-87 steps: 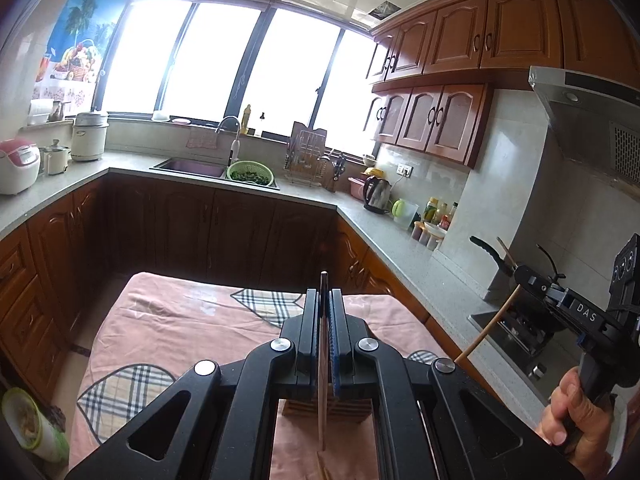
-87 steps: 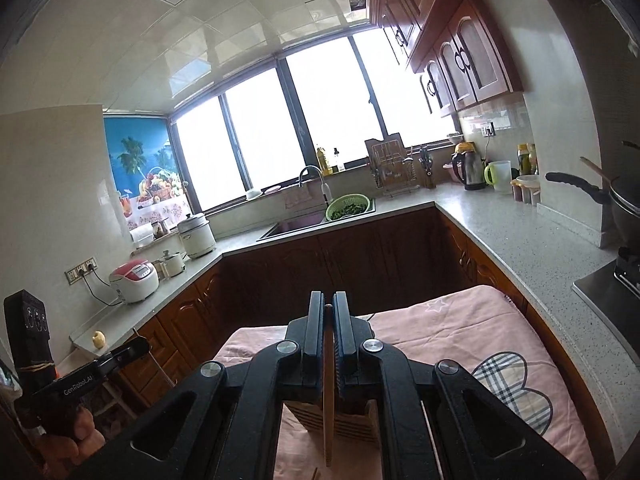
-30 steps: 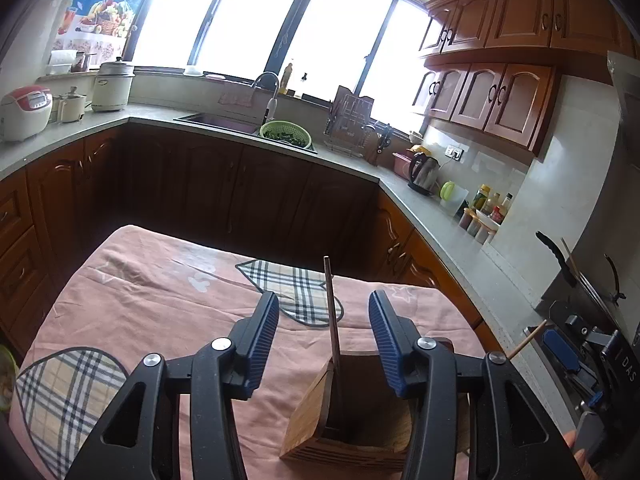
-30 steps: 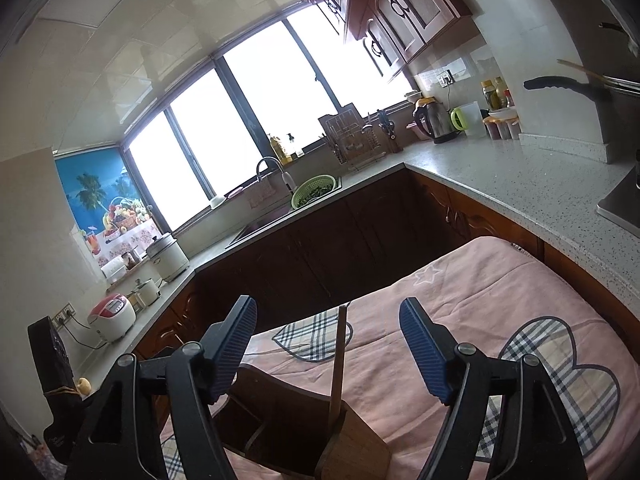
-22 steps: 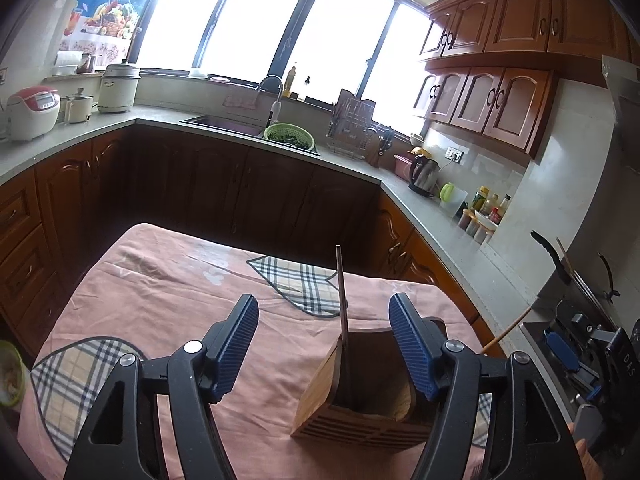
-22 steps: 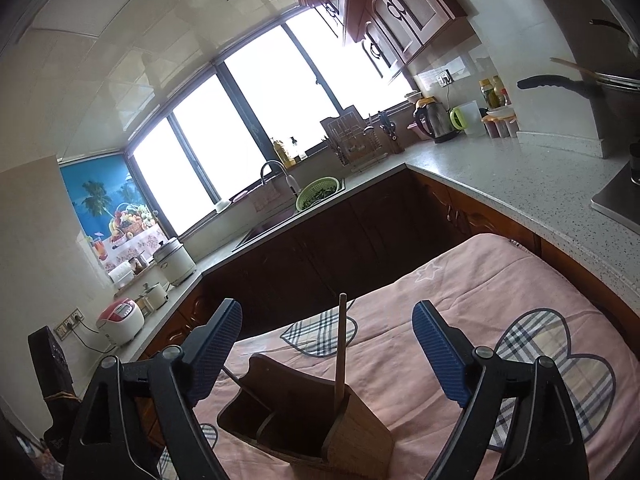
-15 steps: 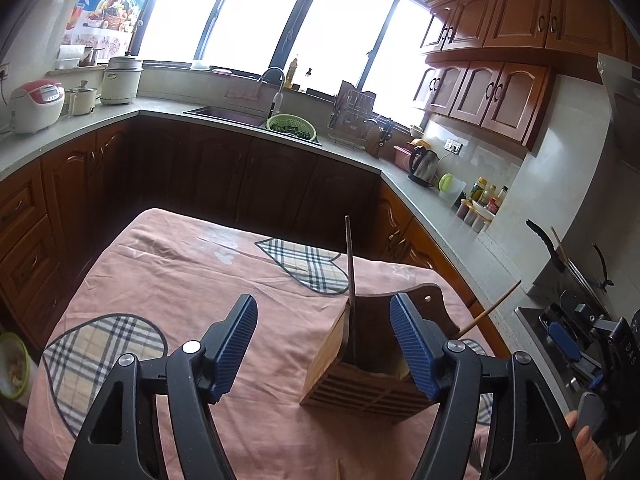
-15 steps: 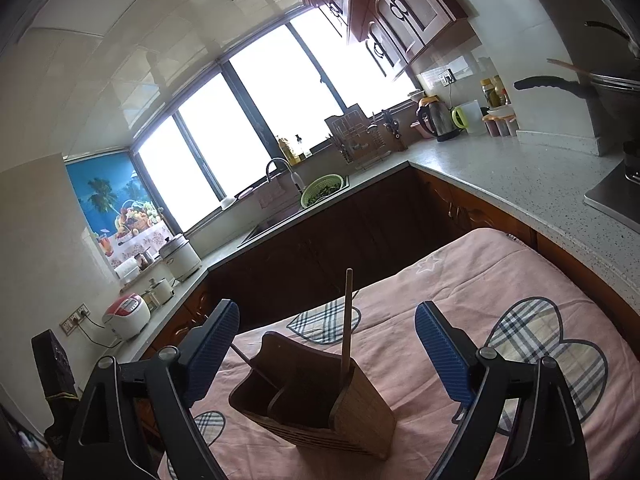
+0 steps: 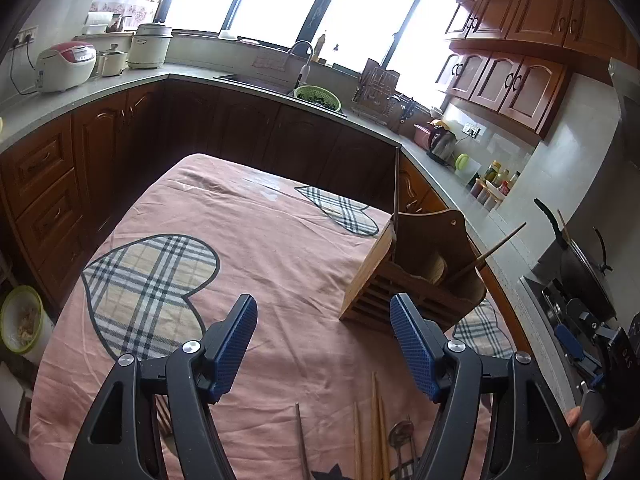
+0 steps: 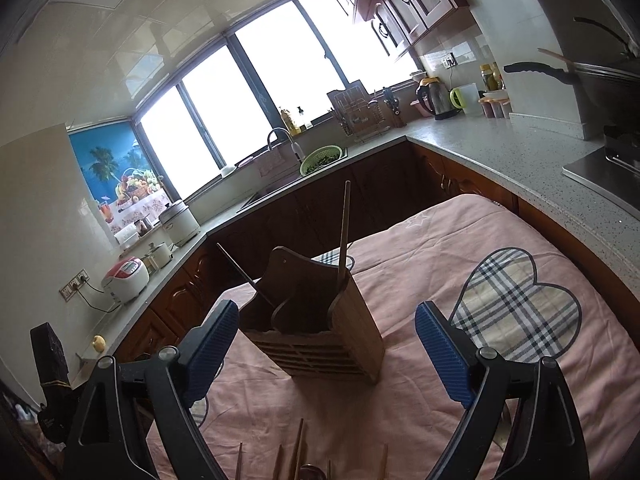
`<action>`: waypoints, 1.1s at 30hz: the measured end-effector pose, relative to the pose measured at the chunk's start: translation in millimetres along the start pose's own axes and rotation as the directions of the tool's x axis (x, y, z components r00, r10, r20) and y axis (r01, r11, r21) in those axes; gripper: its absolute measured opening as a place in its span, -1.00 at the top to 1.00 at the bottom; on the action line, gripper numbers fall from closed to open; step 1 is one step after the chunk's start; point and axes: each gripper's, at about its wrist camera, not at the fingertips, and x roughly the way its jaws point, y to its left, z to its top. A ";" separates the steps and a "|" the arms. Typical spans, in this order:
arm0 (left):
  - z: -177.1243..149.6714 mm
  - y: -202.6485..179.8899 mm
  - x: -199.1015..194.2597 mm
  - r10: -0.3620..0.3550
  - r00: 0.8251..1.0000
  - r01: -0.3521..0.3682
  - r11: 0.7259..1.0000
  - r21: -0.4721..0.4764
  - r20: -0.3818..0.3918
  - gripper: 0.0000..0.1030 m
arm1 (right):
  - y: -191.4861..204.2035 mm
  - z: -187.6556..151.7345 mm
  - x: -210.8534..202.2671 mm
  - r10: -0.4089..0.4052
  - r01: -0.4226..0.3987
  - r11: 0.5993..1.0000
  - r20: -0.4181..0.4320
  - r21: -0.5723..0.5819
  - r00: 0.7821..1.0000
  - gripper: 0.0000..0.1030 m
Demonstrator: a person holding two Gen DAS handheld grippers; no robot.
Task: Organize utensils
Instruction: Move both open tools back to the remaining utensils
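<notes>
The left gripper [image 9: 324, 344] is hovering above the pink tablecloth [image 9: 256, 240] with its blue-padded jaws standing spread and nothing lying between them. To its left, a plaid heart patch [image 9: 148, 280] is showing on the cloth. Beyond the right jaw, the wooden utensil holder [image 9: 416, 276] is standing upright on the cloth, near the table's far right corner. One dark chopstick [image 9: 396, 184] is standing nearly vertical in the holder's left compartment, and a lighter chopstick [image 9: 492, 248] is leaning out to the right from another compartment. At the lower edge of the left wrist view, loose chopsticks [image 9: 376, 428] and a metal spoon [image 9: 400, 436] are lying flat on the cloth, near the gripper body. At the far right of that view, a person's hand [image 9: 588, 444] is gripping the handle of the other tool.

The right gripper [image 10: 324, 344] is pointing at the same utensil holder [image 10: 316, 320], with its jaws spread wide and gripping nothing; the holder is sitting beyond the pads, apart from both. In this view a light chopstick [image 10: 344, 232] is rising from the holder's right compartment and a dark chopstick [image 10: 240, 272] is slanting out to the left. Chopstick tips [image 10: 296, 452] are showing at the bottom edge. A second plaid heart [image 10: 516, 304] is lying on the cloth to the right.
</notes>
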 end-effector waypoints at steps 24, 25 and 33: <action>-19.0 -16.3 -0.2 0.011 0.989 -0.006 0.999 0.037 -0.150 -0.33 | -6.3 -59.1 -15.4 -0.068 0.064 0.997 -0.141 -0.033 0.988 -0.77; -19.6 -17.3 2.2 0.011 0.987 -0.004 0.999 0.042 -0.161 -0.33 | -5.7 -60.4 -13.8 -0.071 0.066 0.997 -0.147 -0.037 0.987 -0.77; -21.5 -32.1 36.5 0.010 0.972 0.005 0.998 0.064 -0.234 -0.30 | -6.0 -77.4 9.7 -0.118 0.103 0.992 -0.231 -0.074 0.966 -0.68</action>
